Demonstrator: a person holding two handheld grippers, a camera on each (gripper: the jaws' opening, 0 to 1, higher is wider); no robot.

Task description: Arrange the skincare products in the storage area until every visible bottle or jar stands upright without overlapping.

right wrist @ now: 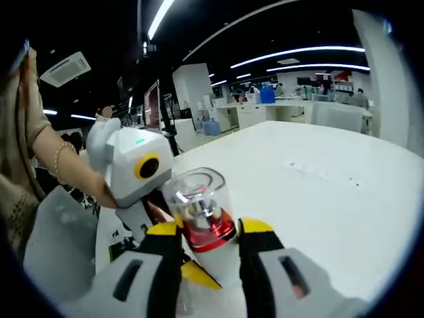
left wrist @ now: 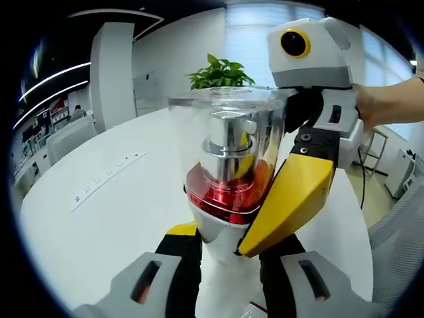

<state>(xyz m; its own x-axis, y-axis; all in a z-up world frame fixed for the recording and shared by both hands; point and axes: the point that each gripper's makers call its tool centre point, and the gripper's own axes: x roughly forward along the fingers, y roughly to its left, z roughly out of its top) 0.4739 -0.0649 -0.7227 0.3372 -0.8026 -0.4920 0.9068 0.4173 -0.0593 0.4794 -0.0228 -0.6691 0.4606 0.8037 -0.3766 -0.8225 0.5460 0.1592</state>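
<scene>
Now the white table (left wrist: 119, 199) spreads wide under both grippers, with a green plant (left wrist: 217, 71) at its far side. Between them stands the bottle (left wrist: 228, 172), upright, with a clear hard cap over a silver pump and a red band above its white base. The left gripper (left wrist: 228, 255) closes on the white base, and the right gripper (right wrist: 211, 242) closes on it from the opposite side. I judge it light, stiff and slippery, so the matte base is the better hold; the cap may come loose.
</scene>
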